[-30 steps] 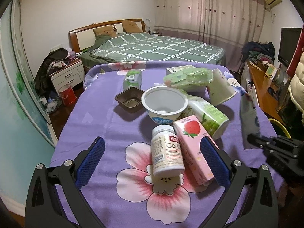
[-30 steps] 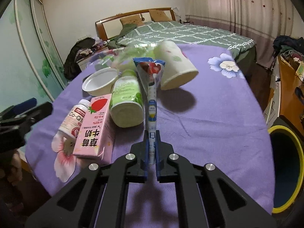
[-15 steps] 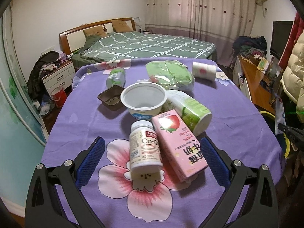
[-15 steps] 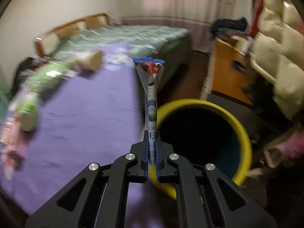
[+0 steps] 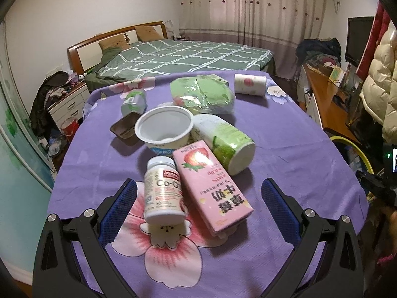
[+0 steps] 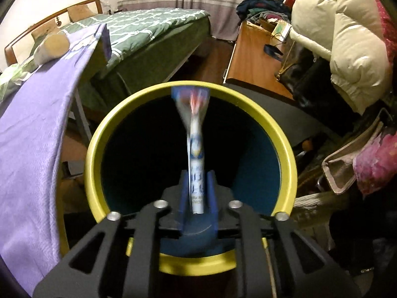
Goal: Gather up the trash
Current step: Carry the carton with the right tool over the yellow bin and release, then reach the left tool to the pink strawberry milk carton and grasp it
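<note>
Right gripper now over bin, jaws just opening, wrapper loose between; left gripper open above worktop.

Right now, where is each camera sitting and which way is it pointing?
Left wrist: on the left gripper, angled down over the purple table at the pill bottle and pink carton; its open blue fingers show.
Right wrist: on the right gripper, looking down into the yellow bin; its jaws have just been opening, the wrapper between them.
Shared: table, bed, bin rim, paper cup.
</note>
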Tool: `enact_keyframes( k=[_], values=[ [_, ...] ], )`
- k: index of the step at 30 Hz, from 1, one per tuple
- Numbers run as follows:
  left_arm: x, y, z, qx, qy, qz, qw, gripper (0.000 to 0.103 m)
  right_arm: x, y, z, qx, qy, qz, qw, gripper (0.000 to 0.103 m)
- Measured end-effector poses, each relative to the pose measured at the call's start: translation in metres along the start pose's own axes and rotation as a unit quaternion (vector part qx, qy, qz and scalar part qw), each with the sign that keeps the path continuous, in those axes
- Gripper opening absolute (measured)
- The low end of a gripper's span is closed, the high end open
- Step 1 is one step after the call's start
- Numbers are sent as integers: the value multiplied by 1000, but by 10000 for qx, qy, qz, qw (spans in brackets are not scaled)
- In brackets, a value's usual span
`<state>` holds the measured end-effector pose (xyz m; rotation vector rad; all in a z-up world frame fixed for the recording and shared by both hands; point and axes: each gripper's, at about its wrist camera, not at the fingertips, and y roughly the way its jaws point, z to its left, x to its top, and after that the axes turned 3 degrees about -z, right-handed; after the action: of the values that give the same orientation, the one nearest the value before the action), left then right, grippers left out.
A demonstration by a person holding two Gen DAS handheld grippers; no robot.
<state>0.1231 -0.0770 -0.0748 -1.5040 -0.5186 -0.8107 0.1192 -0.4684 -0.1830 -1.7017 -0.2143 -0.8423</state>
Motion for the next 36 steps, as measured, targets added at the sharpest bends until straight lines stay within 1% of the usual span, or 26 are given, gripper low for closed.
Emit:
enact_keyframes(
  k=[4,8,16,23,28,31,33,35,36],
  values=[
    [-4,1,-5,-14,-17,115,9999,99,-2,-11,2,18,22,-134,9999,24],
    [-10,4,-8,-24,-64,220,9997,99,-2,-16,1,78,39,-189,9998,25],
    [-19,18,-18,-59,-141,420,9990,99,-4,-16,0,198,118,-198,9995,25],
    [-24,33,-24,66,-217,566,9981,97,-7,-14,0,298,160,-180,9993,27],
    [-27,50,-24,94,-349,743,9966,79,-8,-12,1,333,170,-157,9992,30],
    [-27,56,-27,114,-366,789,9961,73,-9,-11,1,354,184,-146,9991,30],
    [-27,62,-27,211,-364,797,9959,71,-9,-10,1,368,191,-144,9990,31],
    [-28,66,-26,247,-428,826,9954,66,-9,-10,2,384,180,-142,9990,31],
    [-28,68,-25,236,-472,842,9951,61,-10,-10,3,395,179,-139,9990,31]
  ],
)
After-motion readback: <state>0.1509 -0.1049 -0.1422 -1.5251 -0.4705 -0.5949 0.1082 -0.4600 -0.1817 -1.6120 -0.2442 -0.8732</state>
